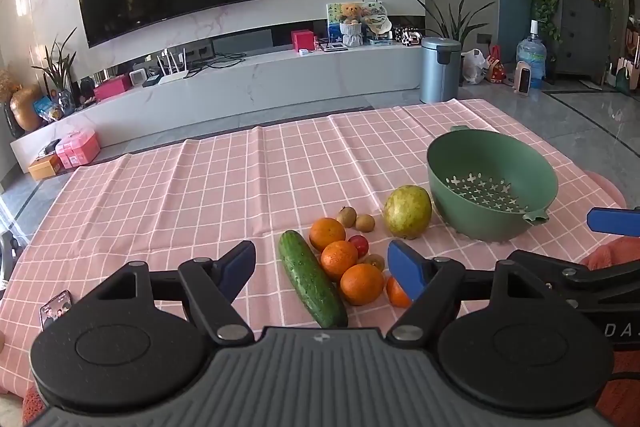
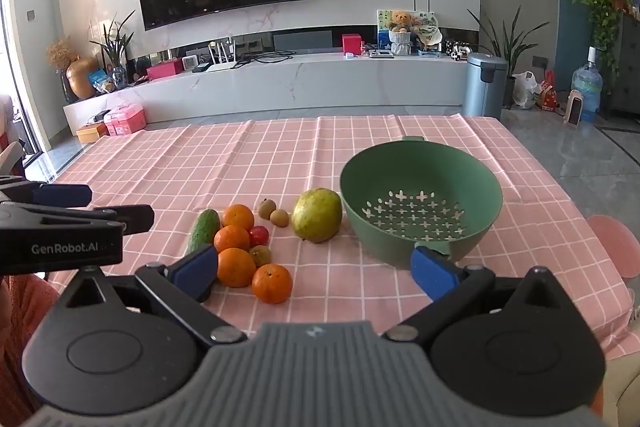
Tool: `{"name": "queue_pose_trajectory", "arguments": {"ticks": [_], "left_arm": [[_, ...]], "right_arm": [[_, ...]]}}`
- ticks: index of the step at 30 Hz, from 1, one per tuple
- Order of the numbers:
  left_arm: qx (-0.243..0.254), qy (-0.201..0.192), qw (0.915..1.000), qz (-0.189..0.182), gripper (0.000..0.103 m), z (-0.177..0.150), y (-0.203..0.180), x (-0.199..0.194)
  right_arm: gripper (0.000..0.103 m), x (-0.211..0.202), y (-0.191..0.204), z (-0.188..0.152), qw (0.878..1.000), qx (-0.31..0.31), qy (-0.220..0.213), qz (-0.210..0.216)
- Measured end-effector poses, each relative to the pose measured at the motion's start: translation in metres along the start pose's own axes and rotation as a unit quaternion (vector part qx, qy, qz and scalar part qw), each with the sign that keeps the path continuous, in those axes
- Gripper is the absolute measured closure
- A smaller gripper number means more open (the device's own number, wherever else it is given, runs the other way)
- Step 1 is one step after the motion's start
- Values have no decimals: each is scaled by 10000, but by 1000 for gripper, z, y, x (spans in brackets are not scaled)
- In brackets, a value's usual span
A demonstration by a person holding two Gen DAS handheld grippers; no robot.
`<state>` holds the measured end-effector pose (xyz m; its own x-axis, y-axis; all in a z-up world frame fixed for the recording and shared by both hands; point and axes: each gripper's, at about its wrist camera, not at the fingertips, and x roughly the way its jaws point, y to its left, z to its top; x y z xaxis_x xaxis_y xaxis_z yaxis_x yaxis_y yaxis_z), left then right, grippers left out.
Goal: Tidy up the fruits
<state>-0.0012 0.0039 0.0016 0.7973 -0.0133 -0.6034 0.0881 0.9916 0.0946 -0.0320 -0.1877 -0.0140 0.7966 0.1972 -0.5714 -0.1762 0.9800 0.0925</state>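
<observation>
**Fruit heaped beside an empty colander, both tongs released**

The fruit lies in a loose cluster on the pink checked cloth of the counter (image 2: 280, 147), toward its near edge and left of the green colander (image 2: 420, 163), which stands empty nearer the right edge. In the cluster are four oranges (image 2: 236, 267), touching one another, a cucumber (image 1: 312, 279) along their left side, a small red tomato (image 2: 259, 235) wedged between the oranges, a few small brown fruits (image 2: 267, 207) just behind them, and one large yellow-green fruit (image 2: 317, 215) just beside the colander wall.

The left tongs (image 1: 322, 267) hang spread wide over the cucumber and oranges, gripping nothing. The right tongs (image 2: 316, 273) are likewise released, with the nearest orange between the pads but untouched, and the colander's near handle just by the right pad.

Nothing appears sorted yet. The oranges look firm and fairly heavy, round enough to roll once their neighbours are lifted; a hold across the widest middle should suit them. The big yellow-green fruit probably fills most of the spread, so it wants a centred grip. The tomato and small brown fruits look light and easily bruised or flicked away. The cucumber is stiff and smooth; taking it crosswise near its middle would keep it from tipping.
</observation>
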Motion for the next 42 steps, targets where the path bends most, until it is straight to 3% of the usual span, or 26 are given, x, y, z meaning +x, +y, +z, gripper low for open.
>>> {"name": "queue_pose_trajectory", "arguments": {"ticks": [42], "left_arm": [[26,71,10000,-64,15,-3,-5,3]], "right_arm": [[5,1,-6,2,9999,6,85,-120]]}}
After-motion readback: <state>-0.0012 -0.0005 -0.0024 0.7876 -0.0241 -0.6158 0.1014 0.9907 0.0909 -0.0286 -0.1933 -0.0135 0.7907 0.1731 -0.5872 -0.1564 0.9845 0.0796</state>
